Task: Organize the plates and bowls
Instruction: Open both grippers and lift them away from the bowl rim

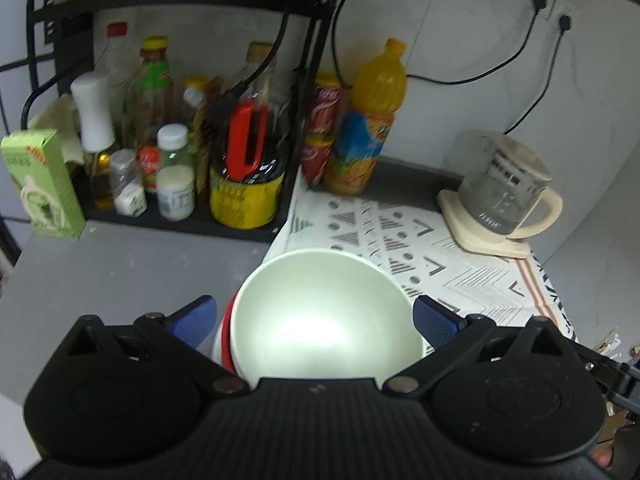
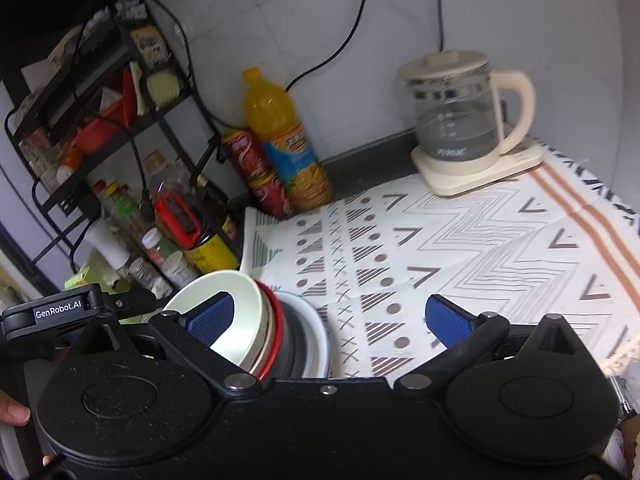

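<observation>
I have both grippers standing wide apart with nothing clamped in either. The left gripper (image 1: pixel 316 316) looks straight down into the pale green bowl (image 1: pixel 324 316), which sits on top of a stack (image 2: pixel 280 332) of bowls and plates at the left edge of the patterned cloth (image 2: pixel 480 248) on the worktop (image 1: pixel 120 264). From that view the bowl's rim fills the whole gap between the blue pads (image 1: pixel 196 320), yet neither pad presses on it, so I read the bowl as lying free.

The right gripper (image 2: pixel 332 320) sees the same stack from the side: the green bowl uppermost, a red-rimmed piece (image 2: pixel 276 320) beneath it, then a grey one and a white plate (image 2: pixel 316 328) lowest, though the exact order inside the pile is hard to tell. The stack lies toward this gripper's left pad, and bare cloth lies under its right pad.

So the relation that matters: the stack is dead ahead and below the left gripper, and off to the left of the right one. The left is the nearer, I judge. The kettle (image 2: pixel 460 120) and the orange bottle (image 2: pixel 280 132) stand well apart at the back, and the rack (image 1: pixel 180 120) of bottles is close on the left side.
</observation>
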Demonstrator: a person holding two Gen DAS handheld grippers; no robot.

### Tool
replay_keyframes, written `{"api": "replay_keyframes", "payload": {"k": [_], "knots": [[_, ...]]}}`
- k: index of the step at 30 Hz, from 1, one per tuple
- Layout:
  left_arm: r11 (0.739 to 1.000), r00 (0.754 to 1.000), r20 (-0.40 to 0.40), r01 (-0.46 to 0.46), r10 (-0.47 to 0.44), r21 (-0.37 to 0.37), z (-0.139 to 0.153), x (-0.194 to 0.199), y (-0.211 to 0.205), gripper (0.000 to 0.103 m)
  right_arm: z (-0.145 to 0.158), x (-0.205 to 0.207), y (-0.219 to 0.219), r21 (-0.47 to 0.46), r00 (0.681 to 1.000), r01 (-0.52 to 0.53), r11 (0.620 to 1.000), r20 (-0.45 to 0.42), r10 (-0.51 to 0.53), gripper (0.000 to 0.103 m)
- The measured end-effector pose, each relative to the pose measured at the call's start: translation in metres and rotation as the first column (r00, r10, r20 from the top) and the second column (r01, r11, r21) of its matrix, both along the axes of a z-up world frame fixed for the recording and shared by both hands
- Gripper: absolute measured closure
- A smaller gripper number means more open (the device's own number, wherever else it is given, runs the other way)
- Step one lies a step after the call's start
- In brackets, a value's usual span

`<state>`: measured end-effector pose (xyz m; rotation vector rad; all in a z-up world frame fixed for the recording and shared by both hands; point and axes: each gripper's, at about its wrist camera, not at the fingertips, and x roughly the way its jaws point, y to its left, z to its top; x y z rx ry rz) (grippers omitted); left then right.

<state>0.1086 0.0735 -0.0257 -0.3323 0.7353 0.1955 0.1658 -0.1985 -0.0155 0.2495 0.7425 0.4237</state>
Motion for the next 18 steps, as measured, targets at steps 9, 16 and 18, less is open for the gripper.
{"api": "replay_keyframes", "payload": {"k": [9, 16, 18], "knots": [[0.994, 0.993, 0.024, 0.113, -0.113, 0.004, 0.014, -0.019, 0.003, 0.0, 0.022, -0.041, -0.008, -0.042, 0.989, 0.135, 0.99, 0.058, -0.132, 0.0], [0.983, 0.982, 0.045, 0.182, -0.183, 0.029, 0.023, -0.051, 0.006, 0.0, 0.037, -0.078, -0.009, -0.01, 0.974, 0.223, 0.975, 0.05, -0.223, 0.0], [0.981, 0.98, 0.051, 0.194, -0.194, 0.014, 0.025, -0.06, 0.009, 0.0, 0.044, -0.09, -0.011, 0.001, 0.97, 0.239, 0.971, 0.052, -0.239, 0.0]]}}
